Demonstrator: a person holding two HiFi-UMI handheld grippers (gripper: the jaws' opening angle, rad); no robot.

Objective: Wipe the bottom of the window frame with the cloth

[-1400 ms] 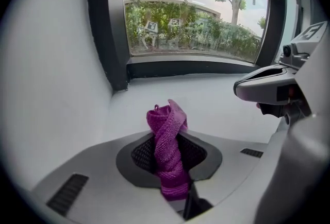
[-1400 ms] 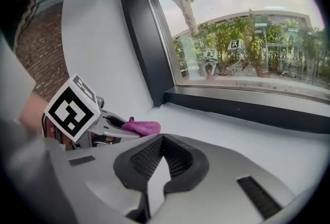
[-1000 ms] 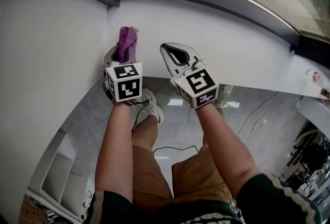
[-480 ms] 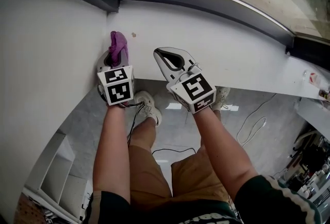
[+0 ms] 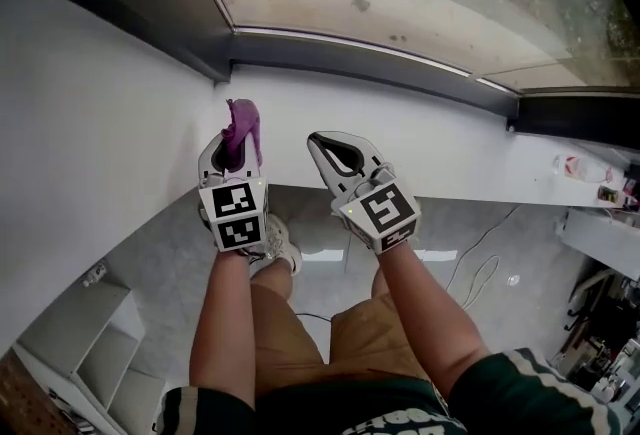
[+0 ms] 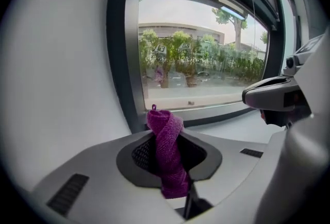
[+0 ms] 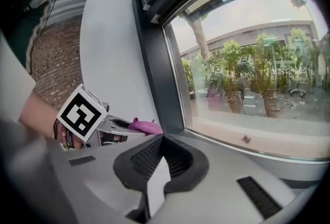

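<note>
Just two grippers and one cloth show. The left gripper (image 5: pixel 232 145) is clamped on the single purple cloth (image 5: pixel 243 121), which stands as a twisted roll between its jaws with its top poking past the tips. It is held over the white sill (image 5: pixel 450 138) near the left corner, short of the dark bottom of the window frame (image 5: pixel 380 65). The right gripper (image 5: pixel 320 141), just beside it, has its jaws pressed together with nothing between them

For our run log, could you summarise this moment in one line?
left gripper: shut on purple knitted cloth | right gripper: shut, empty | cloth short of dark window frame
</note>
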